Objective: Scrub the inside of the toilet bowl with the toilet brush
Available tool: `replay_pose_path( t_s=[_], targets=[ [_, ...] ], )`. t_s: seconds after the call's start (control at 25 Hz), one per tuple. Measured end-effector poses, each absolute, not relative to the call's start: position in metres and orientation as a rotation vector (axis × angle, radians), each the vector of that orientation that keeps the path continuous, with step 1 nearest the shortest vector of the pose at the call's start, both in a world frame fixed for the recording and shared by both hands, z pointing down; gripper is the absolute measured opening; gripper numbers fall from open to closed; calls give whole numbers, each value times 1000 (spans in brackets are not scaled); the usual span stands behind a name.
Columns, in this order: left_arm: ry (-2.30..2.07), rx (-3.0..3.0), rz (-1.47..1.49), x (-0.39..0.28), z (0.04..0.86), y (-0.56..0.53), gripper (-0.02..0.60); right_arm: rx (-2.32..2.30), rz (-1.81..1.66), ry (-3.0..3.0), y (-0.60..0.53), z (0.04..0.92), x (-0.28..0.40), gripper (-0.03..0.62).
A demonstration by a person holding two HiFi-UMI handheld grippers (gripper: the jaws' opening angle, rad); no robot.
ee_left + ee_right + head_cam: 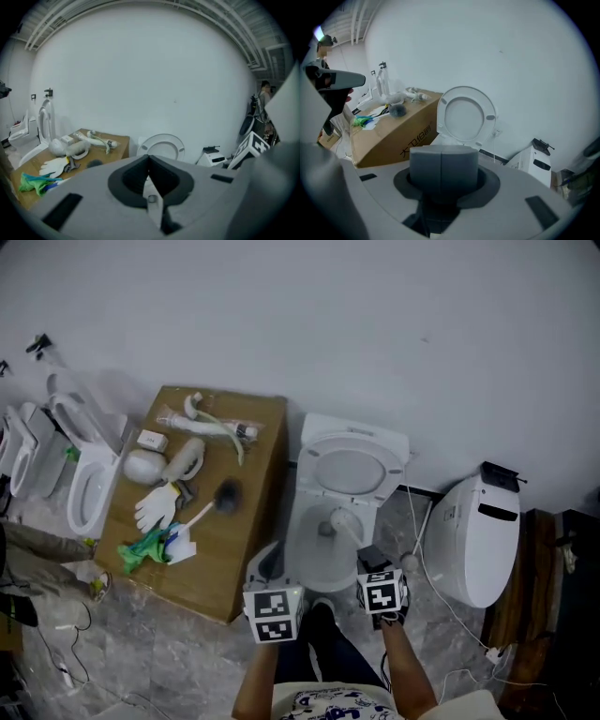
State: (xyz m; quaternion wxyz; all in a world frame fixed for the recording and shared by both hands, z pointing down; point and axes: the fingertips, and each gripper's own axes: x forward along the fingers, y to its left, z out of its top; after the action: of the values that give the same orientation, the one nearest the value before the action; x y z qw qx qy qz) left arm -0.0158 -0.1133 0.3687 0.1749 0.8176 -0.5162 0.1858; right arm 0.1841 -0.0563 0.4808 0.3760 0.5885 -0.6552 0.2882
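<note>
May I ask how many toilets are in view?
4: a white toilet with raised lid at centre, a closed white toilet right of it, an open white toilet far left, a cropped white toilet beyond it.

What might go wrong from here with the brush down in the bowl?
1. The toilet brush seems held only at the jaw tips of the right gripper, so hard scrubbing may twist it or let it slip.
2. The left gripper hangs by the rim of the toilet bowl; a wide stroke may knock it.
</note>
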Motion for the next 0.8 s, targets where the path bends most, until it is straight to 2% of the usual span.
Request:
replay_pose_path(
  t_s=[0.8],
  targets=[
    [-1507, 2480, 408, 6, 268, -111, 2, 1735, 720, -1761, -42, 366, 200, 166]
  ],
)
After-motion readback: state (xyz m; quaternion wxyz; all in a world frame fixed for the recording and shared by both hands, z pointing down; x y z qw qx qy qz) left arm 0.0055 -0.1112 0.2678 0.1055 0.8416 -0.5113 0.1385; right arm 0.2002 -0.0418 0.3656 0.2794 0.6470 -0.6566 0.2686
